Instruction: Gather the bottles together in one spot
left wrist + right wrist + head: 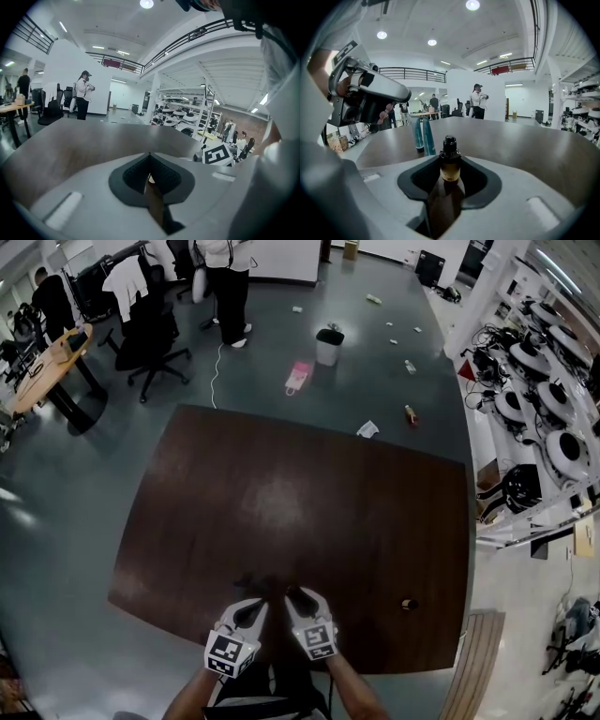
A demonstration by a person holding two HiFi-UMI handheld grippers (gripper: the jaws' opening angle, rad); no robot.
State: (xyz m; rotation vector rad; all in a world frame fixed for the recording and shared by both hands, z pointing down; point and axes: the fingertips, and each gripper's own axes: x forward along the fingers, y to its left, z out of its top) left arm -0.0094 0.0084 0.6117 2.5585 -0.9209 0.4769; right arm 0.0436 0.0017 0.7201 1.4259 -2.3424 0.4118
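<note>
The right gripper (295, 596) clamped a brown bottle (450, 164) round its body, near the two teal bottles (423, 136); likely glass, stiff, slick, breakable. The left gripper (255, 607) had its jaws together, empty.

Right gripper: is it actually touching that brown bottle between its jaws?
Touching. The right gripper view shows the right gripper closed on the brown bottle, with its pads against both sides of the bottle.

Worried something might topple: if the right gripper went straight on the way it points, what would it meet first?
Likely the two teal bottles, standing left of its line on the table; the right gripper, shut on a brown bottle, might clip them or pass beside. Depth is unclear.
</note>
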